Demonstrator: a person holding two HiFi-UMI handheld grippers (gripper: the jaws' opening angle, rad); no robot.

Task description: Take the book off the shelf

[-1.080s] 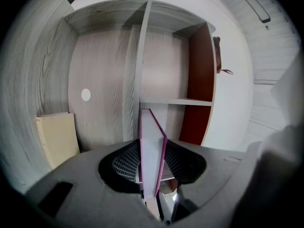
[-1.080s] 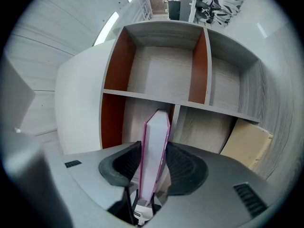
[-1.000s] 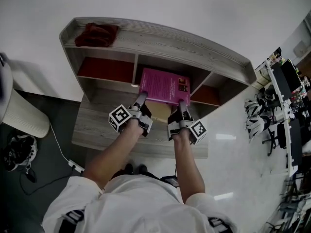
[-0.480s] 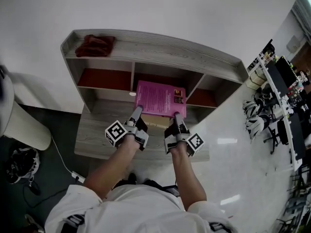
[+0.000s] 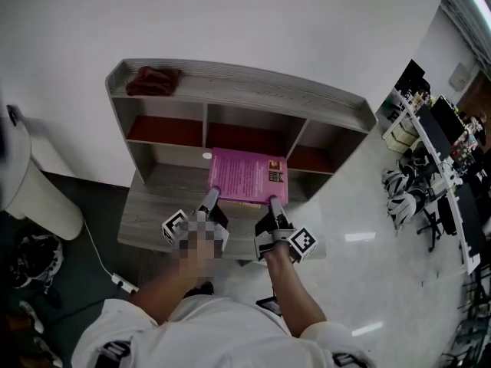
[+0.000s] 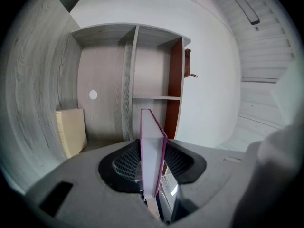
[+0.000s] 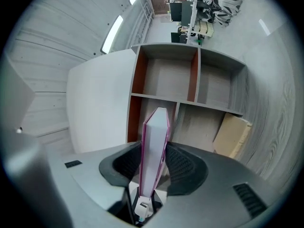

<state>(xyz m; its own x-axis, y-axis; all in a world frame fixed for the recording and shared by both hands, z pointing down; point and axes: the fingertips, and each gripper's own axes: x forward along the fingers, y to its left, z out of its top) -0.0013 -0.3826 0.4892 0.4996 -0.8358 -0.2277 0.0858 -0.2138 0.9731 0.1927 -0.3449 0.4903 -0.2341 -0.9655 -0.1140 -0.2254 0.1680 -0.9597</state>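
Note:
A pink book hangs flat in front of the grey wooden shelf, over its lower ledge. My left gripper is shut on the book's near left corner. My right gripper is shut on its near right corner. In the left gripper view the book stands edge-on between the pads of the left gripper, which press on both covers. The right gripper view shows the same: the book's page edge is clamped in the right gripper. The shelf's open compartments lie beyond.
A dark red cloth lies on the shelf top at the left. A cream flat block leans in a lower compartment. A white round bin stands at the left, with a cable and power strip on the floor. Desks with gear stand at the right.
Both grippers have drawn back toward me with the book, which now sits clear of the middle compartment. The shelf looks farther away in the head view.

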